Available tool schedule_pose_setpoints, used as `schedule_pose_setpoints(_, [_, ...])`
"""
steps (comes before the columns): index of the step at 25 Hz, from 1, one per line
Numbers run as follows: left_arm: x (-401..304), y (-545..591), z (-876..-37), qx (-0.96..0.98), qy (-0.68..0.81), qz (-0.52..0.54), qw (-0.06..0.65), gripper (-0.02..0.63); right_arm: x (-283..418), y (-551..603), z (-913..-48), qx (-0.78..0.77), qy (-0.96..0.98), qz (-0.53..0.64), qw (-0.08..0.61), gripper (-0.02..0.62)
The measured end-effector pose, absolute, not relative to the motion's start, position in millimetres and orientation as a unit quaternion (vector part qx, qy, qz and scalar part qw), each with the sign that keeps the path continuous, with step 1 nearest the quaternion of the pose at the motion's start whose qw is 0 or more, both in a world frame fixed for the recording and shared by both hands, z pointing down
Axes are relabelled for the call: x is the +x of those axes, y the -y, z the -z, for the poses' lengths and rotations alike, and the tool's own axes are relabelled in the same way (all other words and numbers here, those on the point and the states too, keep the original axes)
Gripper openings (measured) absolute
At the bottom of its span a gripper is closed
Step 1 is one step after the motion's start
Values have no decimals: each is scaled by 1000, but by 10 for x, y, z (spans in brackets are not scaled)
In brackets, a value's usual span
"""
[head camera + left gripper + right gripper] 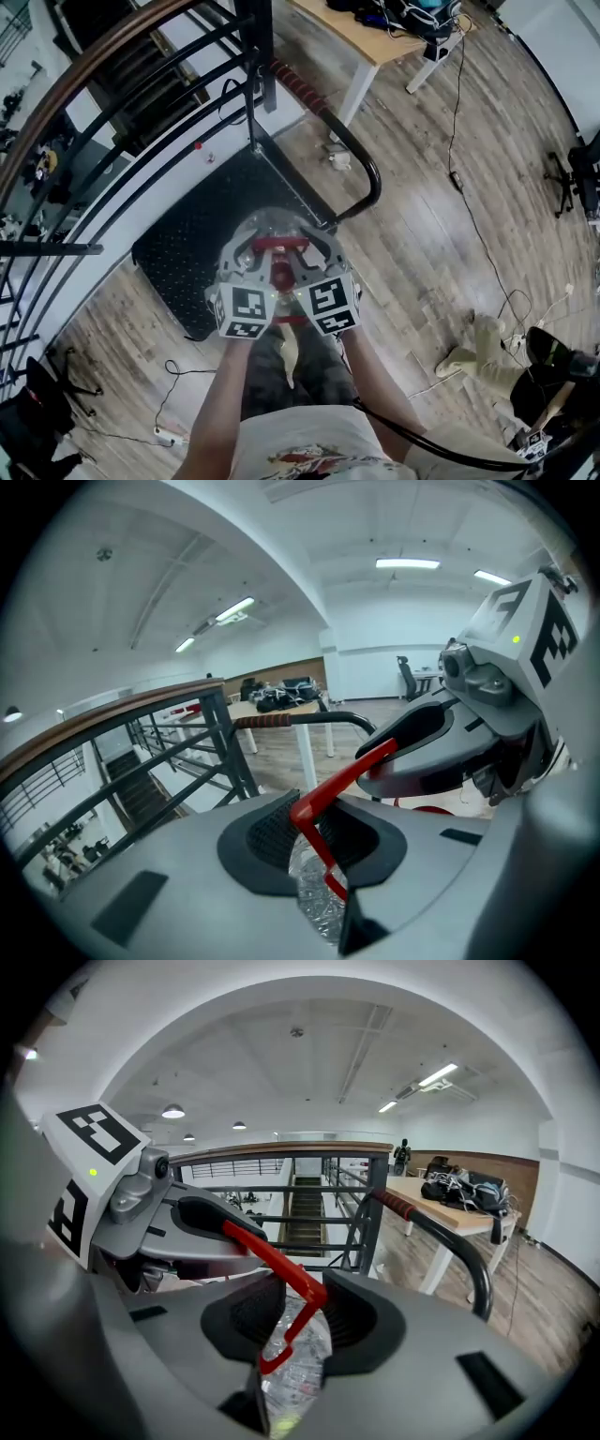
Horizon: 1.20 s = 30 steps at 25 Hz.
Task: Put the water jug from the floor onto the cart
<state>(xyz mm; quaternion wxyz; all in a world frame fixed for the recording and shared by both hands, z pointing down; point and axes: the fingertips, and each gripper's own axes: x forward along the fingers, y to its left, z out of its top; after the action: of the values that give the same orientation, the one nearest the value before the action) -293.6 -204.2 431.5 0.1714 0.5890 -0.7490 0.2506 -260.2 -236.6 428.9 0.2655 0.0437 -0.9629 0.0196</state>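
Observation:
A clear water jug (277, 228) with a red handle (279, 246) hangs over the near edge of the cart's black platform (192, 239). My left gripper (253, 258) and right gripper (307, 255) meet side by side at the handle, each shut on it. In the left gripper view the red handle (339, 780) runs between the pads of the left gripper (314, 841), with crinkled clear plastic (317, 897) below. The right gripper view shows the right gripper (291, 1321) clamping the handle (281, 1269) the same way, the jug's body (292, 1372) underneath.
The cart's black push bar (367, 173) with a red grip curves up at the right of the platform. A dark stair railing (112, 103) runs along the left. A wooden table (375, 37) stands at the top. Cables (469, 216) and a power strip (165, 436) lie on the wood floor.

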Motion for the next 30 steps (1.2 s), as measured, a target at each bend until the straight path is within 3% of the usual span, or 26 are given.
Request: schedule_pose_setpoints(30, [-4689, 1988, -5794, 488, 813, -205, 242, 67, -4441, 2378, -5733, -72, 950, -9, 304, 121])
